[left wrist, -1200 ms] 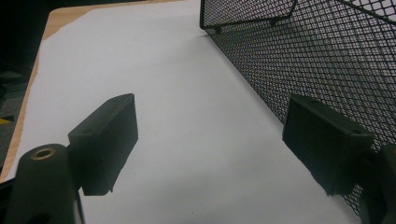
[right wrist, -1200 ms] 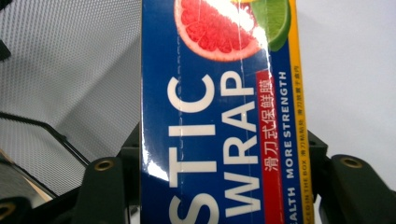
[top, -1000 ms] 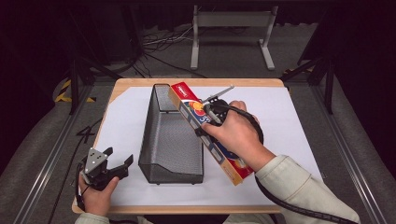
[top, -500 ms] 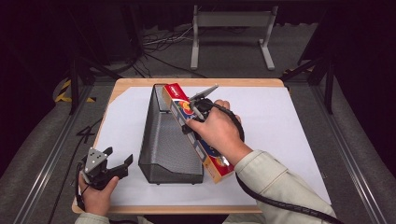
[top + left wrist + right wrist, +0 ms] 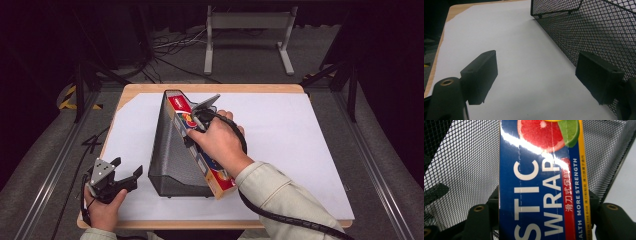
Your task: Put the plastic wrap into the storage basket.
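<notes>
R gripper [image 5: 196, 126] is clamped across a long plastic wrap box [image 5: 200, 150], jaws on either side of it w/ pads pressed to its long edges; the right gripper view shows the blue face w/ white lettering, a grapefruit slice and lime, a yellow strip along one edge. Box lies tilted along the right-hand upper rim of a black wire mesh bin [image 5: 172, 155], far end up near the bin's tall end, near end poking out past the low end toward the table's front edge. Can't tell how far the box sits inside the bin vs resting on its rim. Person's right hand [image 5: 220, 142] wraps the gripper from above, cable looping back over the sleeve.

Bin stands approx mid-table on the white sheet [image 5: 300, 150], left of centre, long axis running front to back.

L gripper [image 5: 117, 177] sits at the table's front-left corner in the left hand [image 5: 105, 210], jaws spread wide w/ nothing between them, pointing at the bin's side wall, just beside it, not touching.
</notes>
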The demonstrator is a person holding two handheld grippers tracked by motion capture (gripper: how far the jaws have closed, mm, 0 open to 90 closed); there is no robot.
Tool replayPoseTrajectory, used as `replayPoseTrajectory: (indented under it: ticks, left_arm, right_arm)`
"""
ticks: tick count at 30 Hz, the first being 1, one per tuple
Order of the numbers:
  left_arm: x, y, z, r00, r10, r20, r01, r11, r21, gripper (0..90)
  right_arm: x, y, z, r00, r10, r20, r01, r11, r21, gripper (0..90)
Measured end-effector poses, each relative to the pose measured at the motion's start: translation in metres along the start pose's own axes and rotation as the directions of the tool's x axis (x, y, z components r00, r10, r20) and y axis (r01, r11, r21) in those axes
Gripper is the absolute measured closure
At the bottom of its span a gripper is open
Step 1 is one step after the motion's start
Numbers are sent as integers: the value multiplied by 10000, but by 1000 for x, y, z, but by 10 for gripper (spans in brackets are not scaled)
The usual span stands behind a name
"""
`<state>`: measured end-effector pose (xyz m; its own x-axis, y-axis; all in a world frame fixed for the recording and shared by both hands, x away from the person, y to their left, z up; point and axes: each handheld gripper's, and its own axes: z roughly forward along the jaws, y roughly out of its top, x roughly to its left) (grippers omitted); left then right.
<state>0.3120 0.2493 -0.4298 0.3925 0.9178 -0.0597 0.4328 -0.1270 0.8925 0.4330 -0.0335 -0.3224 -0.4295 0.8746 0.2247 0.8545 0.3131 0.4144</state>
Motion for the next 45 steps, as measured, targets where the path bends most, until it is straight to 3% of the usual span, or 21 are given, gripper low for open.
replayPoseTrajectory:
  ticks: [6,18,22,31,34,37,45]
  left_arm:
    - [0,0,0,10000,42,22,-42,10000,-36,187]
    - [0,0,0,10000,51,24,-51,10000,-14,187]
    - [0,0,0,10000,47,17,-47,10000,3,187]
    - [1,0,-1,10000,-4,17,4,10000,-2,188]
    - [1,0,-1,10000,-40,12,40,10000,3,188]
    - [1,0,-1,10000,-68,24,68,10000,4,188]
    - [1,-1,0,10000,2,-1,-2,10000,54,187]
  right_arm:
    - [3,0,12,9992,-26,401,19,9998,180,400]
    - [1,0,22,9990,100,444,-120,9989,448,399]
    - [1,-2,29,9983,29,586,-84,9956,934,399]
    - [1,3,39,9956,-171,923,47,9911,1333,396]
    - [1,4,41,9962,-195,846,67,9888,1494,391]
    - [-2,4,40,9975,-403,586,321,9902,1358,309]
    - [-6,-1,27,9974,-706,167,694,9955,645,251]
